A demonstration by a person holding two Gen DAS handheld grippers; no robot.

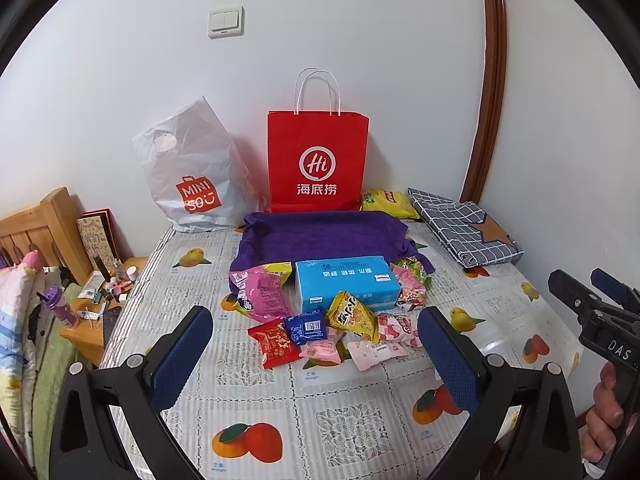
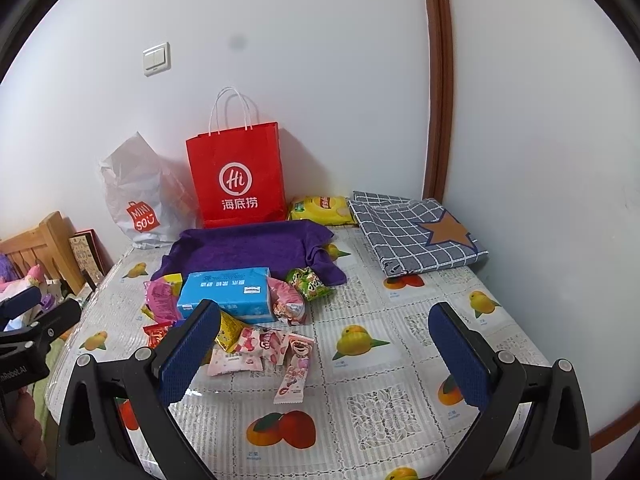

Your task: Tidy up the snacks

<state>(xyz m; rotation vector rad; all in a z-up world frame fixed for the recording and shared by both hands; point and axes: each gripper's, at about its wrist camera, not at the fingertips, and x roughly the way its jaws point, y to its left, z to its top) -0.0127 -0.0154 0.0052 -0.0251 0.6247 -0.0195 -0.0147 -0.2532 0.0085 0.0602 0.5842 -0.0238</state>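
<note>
Snacks (image 1: 340,328) sit in a loose heap on the desk (image 1: 360,432), on its fruit-print cloth, in front of a blue tissue pack (image 1: 346,286). In that heap: a red packet (image 1: 274,342) at the left, a dark blue packet (image 1: 306,328) touching it, a yellow packet (image 1: 354,316) tilted against the tissue pack, and pale pink wrappers (image 2: 256,350) nearest the cameras. A big pink bag (image 1: 262,294) leans just left of the tissue pack; a green packet (image 2: 310,284) lies at its right. Behind them spreads a purple cloth (image 1: 320,236), and at the far wall stand a red paper bag (image 1: 318,160), upright, and a white plastic bag (image 1: 196,176) slumped to its left. A yellow chip bag (image 2: 320,208) rests by the wall, beside a folded checked cloth (image 2: 416,232) at far right.

The left gripper (image 1: 316,356) hovers over the near edge of the heap, jaws spread wide, nothing between them. The right gripper (image 2: 324,356) hangs off to the right of the pile, jaws likewise parted and empty. A hand (image 1: 608,412) grips the right tool's handle.
</note>
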